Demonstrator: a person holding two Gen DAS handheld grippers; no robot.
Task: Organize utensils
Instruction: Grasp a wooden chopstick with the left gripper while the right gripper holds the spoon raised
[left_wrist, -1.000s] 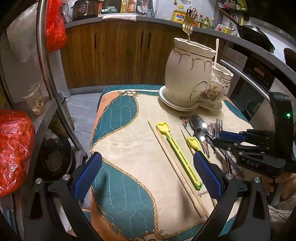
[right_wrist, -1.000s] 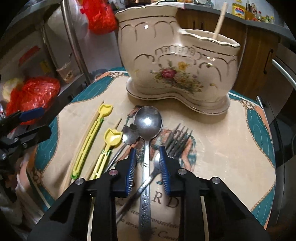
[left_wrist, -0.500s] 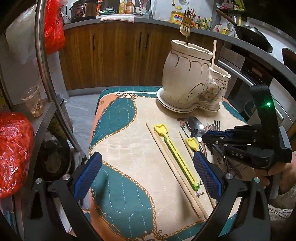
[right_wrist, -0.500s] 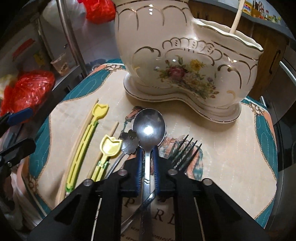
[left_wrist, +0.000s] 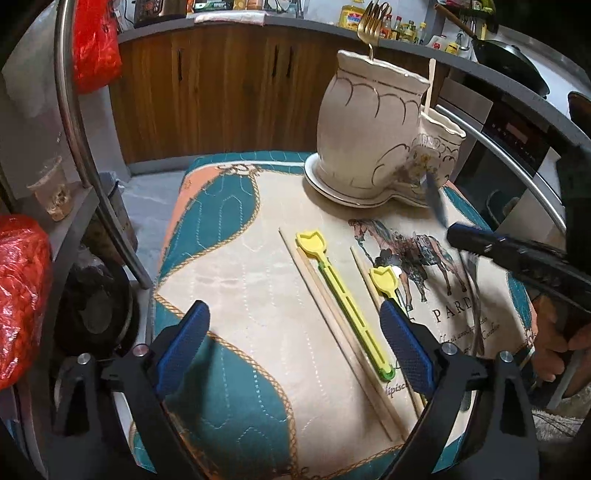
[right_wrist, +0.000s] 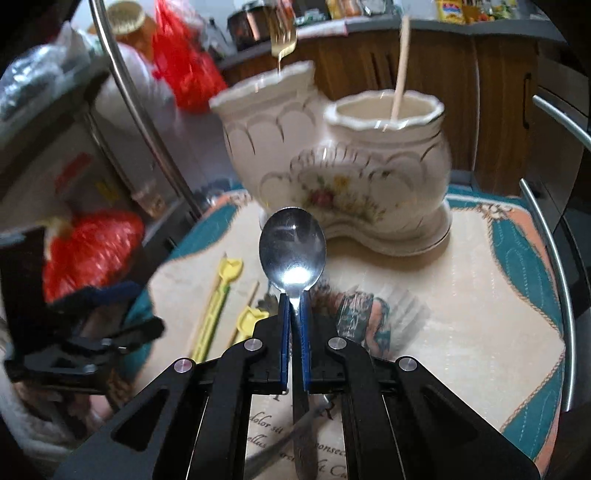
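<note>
While most of the things still lie on the tabletop (left_wrist: 236, 295), the job has only just got going. A gold fork (left_wrist: 371, 22) stands in the tall part of the white holder (left_wrist: 365, 122), and one wooden stick (right_wrist: 400, 62) stands in the low part. The right tool (right_wrist: 294, 306) is squeezed shut on the neck of the big spoon (right_wrist: 292, 247) and holds it up in the air, in front of the holder. I think the spoon goes into the holder next. The left tool (left_wrist: 291, 343) has just been closing a little, but its jaws stand wide with nothing held. It hangs over the long yellow stick (left_wrist: 347, 299) and the wooden chopsticks (left_wrist: 332, 317) beside it. The short yellow stick (left_wrist: 384, 280) and the forks (right_wrist: 399, 306) by the horse picture also wait their turn.
</note>
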